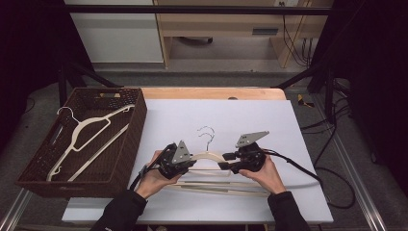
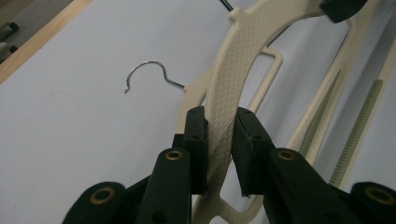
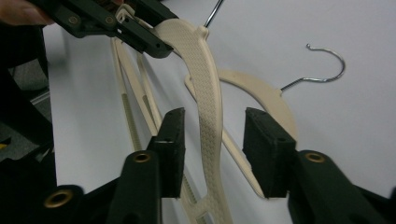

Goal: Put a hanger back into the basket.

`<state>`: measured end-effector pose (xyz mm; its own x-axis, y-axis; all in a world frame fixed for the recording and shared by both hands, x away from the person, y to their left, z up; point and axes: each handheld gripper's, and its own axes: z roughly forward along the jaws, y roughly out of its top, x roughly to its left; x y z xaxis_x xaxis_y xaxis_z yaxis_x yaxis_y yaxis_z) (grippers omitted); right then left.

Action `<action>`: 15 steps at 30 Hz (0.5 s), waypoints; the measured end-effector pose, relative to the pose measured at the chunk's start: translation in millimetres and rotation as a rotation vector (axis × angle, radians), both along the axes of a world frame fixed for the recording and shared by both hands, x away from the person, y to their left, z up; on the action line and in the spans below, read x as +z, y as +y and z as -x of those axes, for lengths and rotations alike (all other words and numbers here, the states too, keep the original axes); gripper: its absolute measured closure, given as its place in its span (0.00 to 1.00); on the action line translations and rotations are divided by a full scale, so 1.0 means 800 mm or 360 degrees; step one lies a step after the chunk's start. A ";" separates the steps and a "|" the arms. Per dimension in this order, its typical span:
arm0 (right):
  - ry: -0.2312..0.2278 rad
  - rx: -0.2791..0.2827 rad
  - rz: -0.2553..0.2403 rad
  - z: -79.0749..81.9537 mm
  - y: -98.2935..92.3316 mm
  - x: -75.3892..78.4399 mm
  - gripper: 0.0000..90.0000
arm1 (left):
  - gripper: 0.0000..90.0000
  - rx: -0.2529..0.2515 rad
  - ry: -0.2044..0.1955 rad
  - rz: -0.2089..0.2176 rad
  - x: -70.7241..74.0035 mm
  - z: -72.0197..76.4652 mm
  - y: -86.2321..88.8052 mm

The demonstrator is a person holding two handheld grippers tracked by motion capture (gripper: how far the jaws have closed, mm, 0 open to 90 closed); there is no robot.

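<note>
Lab-like recording rig: dark frame point(image 1: 192, 9), cables point(image 1: 296, 45), white-topped table point(image 1: 269, 120).

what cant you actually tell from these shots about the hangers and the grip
- Lifted hanger: its hook is cut off by the top edge in both gripper views.
- Hanger count under the hands: high view, too small and overlapped to separate.
- Right gripper: jaws stand apart around the hanger arm; contact unclear.
- Basket hangers: how many, too small.
</note>
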<state>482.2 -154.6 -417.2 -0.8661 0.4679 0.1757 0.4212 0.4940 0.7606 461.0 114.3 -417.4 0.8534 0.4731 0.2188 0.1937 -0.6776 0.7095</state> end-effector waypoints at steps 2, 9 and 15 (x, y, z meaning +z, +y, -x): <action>0.0026 0.0004 0.0016 -0.002 0.004 -0.003 0.75 | 0.85 -0.0001 0.0004 0.0001 0.000 0.001 0.000; 0.0094 0.0088 0.0012 -0.004 0.006 -0.007 0.90 | 0.85 -0.0014 0.0010 0.0017 0.002 0.008 0.001; 0.0112 0.0200 -0.0073 0.007 0.001 0.003 0.93 | 0.81 -0.0074 0.0061 0.0114 0.013 0.016 0.011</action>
<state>476.8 -153.8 -414.8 -0.9020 0.3467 0.2571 0.4116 0.5114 0.7544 448.4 122.9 -406.9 0.8819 0.4461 0.1523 0.1913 -0.6340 0.7493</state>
